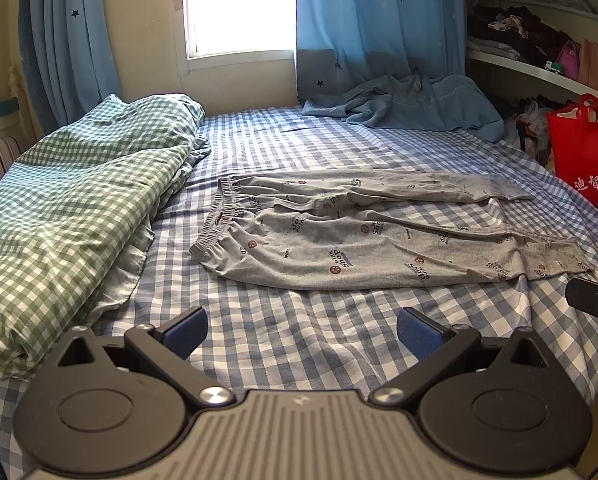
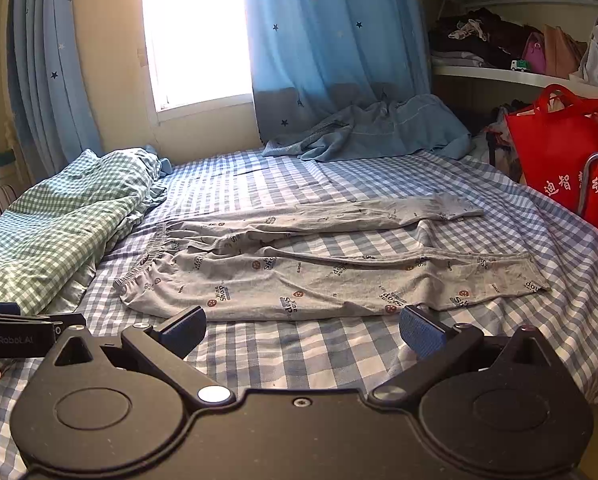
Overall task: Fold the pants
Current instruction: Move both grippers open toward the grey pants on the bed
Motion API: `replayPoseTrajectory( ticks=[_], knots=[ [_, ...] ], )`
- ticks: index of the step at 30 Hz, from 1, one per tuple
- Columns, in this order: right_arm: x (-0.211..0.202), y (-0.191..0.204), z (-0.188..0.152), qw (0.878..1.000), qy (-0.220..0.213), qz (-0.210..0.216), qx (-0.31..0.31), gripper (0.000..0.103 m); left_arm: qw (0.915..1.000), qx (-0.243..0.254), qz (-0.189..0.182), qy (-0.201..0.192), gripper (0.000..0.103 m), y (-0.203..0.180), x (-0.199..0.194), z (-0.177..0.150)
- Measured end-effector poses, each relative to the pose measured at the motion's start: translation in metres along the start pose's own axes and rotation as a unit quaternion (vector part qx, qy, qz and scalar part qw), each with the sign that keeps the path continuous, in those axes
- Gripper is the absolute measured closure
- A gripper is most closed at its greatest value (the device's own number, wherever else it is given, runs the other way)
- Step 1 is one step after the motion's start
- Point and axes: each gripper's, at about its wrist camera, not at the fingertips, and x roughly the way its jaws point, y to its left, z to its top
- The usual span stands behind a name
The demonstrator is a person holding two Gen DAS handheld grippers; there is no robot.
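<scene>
Bed: blue-white checked sheet (image 1: 299,344), window (image 1: 239,8) behind
Pants: one grey pair (image 1: 379,236), spread flat mid-bed, two legs apart
Duvet: one green checked (image 1: 67,208), left side
Grippers: left gripper (image 1: 301,332), right gripper (image 2: 303,330), jaws wide open, empty

The pants (image 1: 379,236) are soft, matt grey knit cloth. The sheet (image 1: 299,344) is woven checked cloth. The gripper (image 2: 303,330) is matt black plastic.

The grey printed cotton pants (image 1: 363,236) (image 2: 319,272) lie flat and unfolded across the blue-checked bed sheet (image 1: 299,344) (image 2: 299,352), elastic waistband leftward, both legs stretched rightward and slightly apart.
</scene>
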Motion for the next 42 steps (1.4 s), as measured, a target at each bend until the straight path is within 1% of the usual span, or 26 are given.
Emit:
replayPoseTrajectory(
  ticks=[14, 27, 35, 42],
  knots=[
    [0.004, -0.003, -0.002, 1.000, 0.008, -0.001, 0.003, 0.001, 1.0000, 0.000, 0.000, 0.004, 0.000, -0.002, 0.005, 0.000],
    [0.020, -0.006, -0.001, 0.999, 0.032, 0.000, 0.004, 0.001, 0.9996, 0.008, -0.001, 0.026, 0.000, -0.009, 0.018, 0.002],
    [0.037, -0.013, -0.001, 0.998, 0.062, 0.001, 0.007, 0.001, 0.9982, 0.012, 0.003, 0.058, 0.000, -0.017, 0.036, 0.004],
    [0.067, -0.026, -0.001, 0.994, 0.105, 0.010, 0.003, 0.001, 0.9944, 0.006, 0.013, 0.104, 0.000, -0.031, 0.068, 0.006]
  ],
)
